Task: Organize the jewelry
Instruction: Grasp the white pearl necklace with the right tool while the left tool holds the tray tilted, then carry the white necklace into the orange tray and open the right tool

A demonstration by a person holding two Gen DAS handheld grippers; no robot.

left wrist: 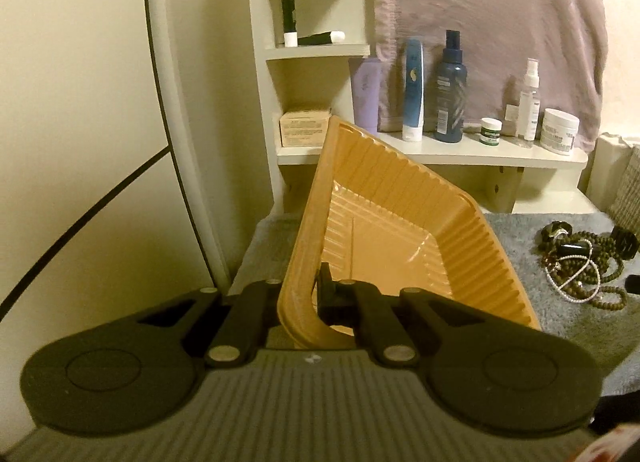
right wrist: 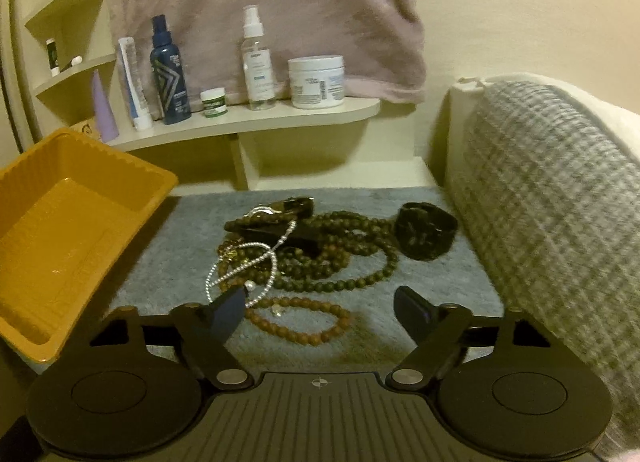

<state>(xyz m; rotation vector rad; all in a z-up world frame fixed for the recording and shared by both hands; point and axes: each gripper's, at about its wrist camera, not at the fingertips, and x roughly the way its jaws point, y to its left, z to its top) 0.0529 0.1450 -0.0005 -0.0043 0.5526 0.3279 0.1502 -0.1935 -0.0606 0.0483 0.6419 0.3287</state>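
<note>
Two views, one scene. Largest item: mauve towel (right wrist: 256,2), soft nap, hanging across the upper centre of the right wrist frame. Grey-and-cream woven throw (right wrist: 552,198) fills the right edge, coarse checked weave. Grey plush mat (right wrist: 440,294) covers the lower middle, short pile.

Orange plastic tray (left wrist: 400,190), thin moulded walls with ribbed fluting, stands tilted in the centre of the left wrist frame; it sits at left edge in the right wrist view (right wrist: 72,214). Left gripper (left wrist: 298,298) is closed on the tray's near rim, one finger inside the wall, one outside.

Cream shelf (right wrist: 280,118), curved front edge, upper centre. On it: dark blue spray bottle (right wrist: 168,70) with chevron pattern, clear spray bottle (right wrist: 256,58), white tub (right wrist: 316,82), small green-labelled jar (right wrist: 214,102). All label print too blurred to read.

Jewelry heap mid-frame on the mat: dark green bead necklace (right wrist: 352,258), looped round beads; black watch (right wrist: 426,230), broad band; silver bead chain (right wrist: 240,266); brown bead bracelet (right wrist: 304,322), nearest the lens.

Right gripper (right wrist: 320,310) hangs over the bracelet, fingers spread wide, gripping nothing.
</note>
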